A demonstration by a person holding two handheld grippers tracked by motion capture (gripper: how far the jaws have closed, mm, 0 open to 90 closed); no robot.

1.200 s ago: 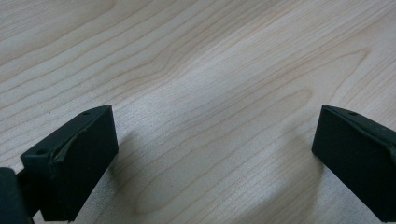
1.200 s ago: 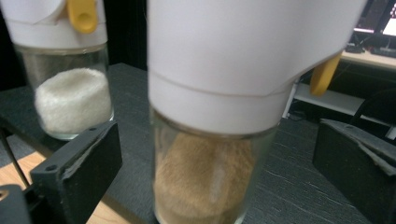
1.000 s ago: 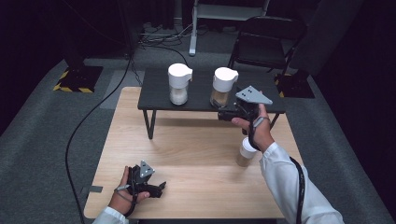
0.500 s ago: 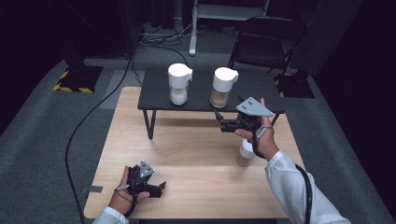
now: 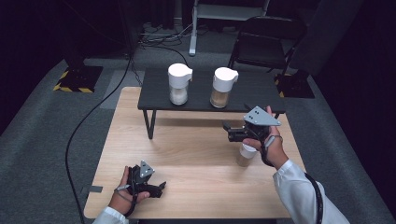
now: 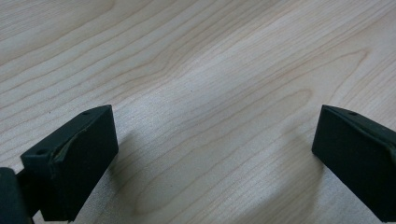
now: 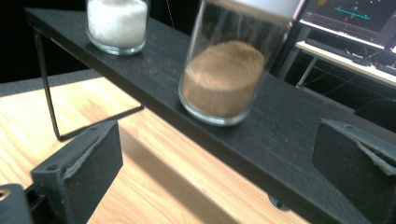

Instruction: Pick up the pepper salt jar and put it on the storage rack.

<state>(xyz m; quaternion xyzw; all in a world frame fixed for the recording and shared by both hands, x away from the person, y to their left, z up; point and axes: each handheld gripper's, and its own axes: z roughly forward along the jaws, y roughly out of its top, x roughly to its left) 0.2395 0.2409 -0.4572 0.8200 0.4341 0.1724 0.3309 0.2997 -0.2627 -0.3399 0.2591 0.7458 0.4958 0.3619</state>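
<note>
Two white-lidded glass jars stand on a low black shelf [image 5: 261,95]: one with white grains [image 5: 179,85], one with brown powder [image 5: 223,88]. My right gripper [image 5: 228,131] hovers open in front of the shelf, empty, with the jaws pointing left. In the right gripper view the brown jar [image 7: 223,74] is ahead between the wide jaws of that gripper [image 7: 219,172], and the white jar [image 7: 116,23] is at upper left. A third jar [image 5: 244,155] stands on the wooden table [image 5: 187,149] under my right hand. My left gripper [image 5: 160,189] rests open near the front edge, its jaws [image 6: 215,158] empty over bare wood.
The shelf [image 7: 289,121] stands on thin metal legs [image 5: 150,125] at the table's far side. A black chair [image 5: 268,46] and cables [image 5: 93,116] lie on the grey floor beyond. A screen [image 7: 350,14] glows behind the shelf.
My right gripper has drawn back from the shelf toward the near side, still open. The left gripper and the jars have not moved.
</note>
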